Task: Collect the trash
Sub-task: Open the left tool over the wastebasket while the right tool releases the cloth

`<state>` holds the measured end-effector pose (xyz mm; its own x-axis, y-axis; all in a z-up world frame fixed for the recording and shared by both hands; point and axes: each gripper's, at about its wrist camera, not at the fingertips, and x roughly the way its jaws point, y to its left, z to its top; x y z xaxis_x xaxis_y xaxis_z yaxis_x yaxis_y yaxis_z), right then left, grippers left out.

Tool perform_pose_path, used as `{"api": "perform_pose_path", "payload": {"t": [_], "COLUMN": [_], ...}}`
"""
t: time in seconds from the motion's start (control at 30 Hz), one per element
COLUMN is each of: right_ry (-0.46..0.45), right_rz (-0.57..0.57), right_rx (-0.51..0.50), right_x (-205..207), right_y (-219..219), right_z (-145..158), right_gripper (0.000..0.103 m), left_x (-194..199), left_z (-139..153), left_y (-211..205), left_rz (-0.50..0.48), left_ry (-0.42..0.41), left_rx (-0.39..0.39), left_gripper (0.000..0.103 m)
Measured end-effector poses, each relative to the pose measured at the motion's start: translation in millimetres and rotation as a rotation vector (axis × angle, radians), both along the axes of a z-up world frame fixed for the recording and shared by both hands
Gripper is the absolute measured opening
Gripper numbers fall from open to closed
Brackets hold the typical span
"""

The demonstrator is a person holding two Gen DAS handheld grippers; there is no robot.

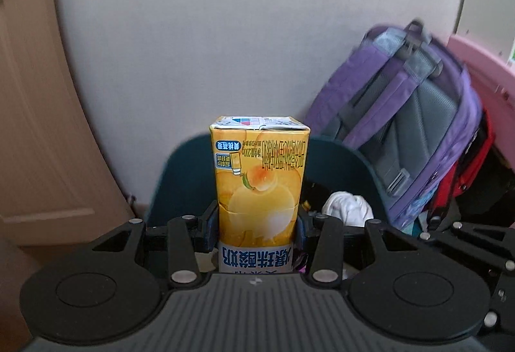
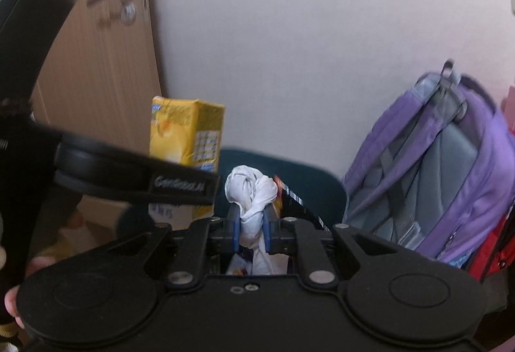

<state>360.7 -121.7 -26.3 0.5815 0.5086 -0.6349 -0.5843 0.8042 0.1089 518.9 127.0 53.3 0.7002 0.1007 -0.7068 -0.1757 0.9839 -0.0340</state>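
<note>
My left gripper (image 1: pixel 257 223) is shut on a yellow drink carton (image 1: pixel 259 171) held upside down above a dark teal trash bin (image 1: pixel 180 165). My right gripper (image 2: pixel 252 223) is shut on a crumpled white tissue (image 2: pixel 249 191) over the same bin (image 2: pixel 309 184). The tissue also shows in the left wrist view (image 1: pixel 347 207), to the right of the carton. The carton shows in the right wrist view (image 2: pixel 186 129), left of the tissue, partly behind the left gripper's body (image 2: pixel 128 178). Dark packaging (image 2: pixel 296 200) lies in the bin.
A purple and grey backpack (image 1: pixel 408 126) leans on the wall right of the bin, with a red bag (image 1: pixel 466 178) behind it. A wooden door (image 1: pixel 35 110) with a metal handle stands at the left. A pink object (image 1: pixel 482 68) is at the far right.
</note>
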Motion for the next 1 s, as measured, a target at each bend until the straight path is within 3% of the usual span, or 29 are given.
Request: {"api": "perform_pose_path", "payload": {"t": [0.23, 0.53, 0.6, 0.67, 0.73, 1.0], "right_ry": [0.05, 0.061, 0.058, 0.052, 0.038, -0.008], "right_rz": [0.029, 0.038, 0.044, 0.048, 0.047, 0.039], "right_rx": [-0.075, -0.137, -0.145, -0.153, -0.158, -0.138], "right_x": [6.1, 10.4, 8.5, 6.8, 6.1, -15.7], "right_y": [12.3, 13.0, 13.8, 15.8, 15.9, 10.8], "right_z": [-34.0, -47.4, -46.5, -45.3, -44.1, -15.9], "right_gripper": [0.015, 0.023, 0.024, 0.027, 0.036, 0.051], "left_x": [26.0, 42.3, 43.1, 41.5, 34.4, 5.1], "left_z": [-36.7, -58.4, -58.3, -55.2, -49.0, -19.3], "left_y": [-0.1, -0.1, 0.0, -1.6, -0.4, -5.2], "left_rz": [-0.011, -0.009, -0.002, -0.004, -0.007, -0.014], "left_ry": [0.107, 0.194, 0.189, 0.17, 0.147, 0.099], "left_rx": [-0.013, -0.025, -0.027, -0.026, -0.027, -0.02], "left_gripper": [0.044, 0.045, 0.05, 0.06, 0.064, 0.065]}}
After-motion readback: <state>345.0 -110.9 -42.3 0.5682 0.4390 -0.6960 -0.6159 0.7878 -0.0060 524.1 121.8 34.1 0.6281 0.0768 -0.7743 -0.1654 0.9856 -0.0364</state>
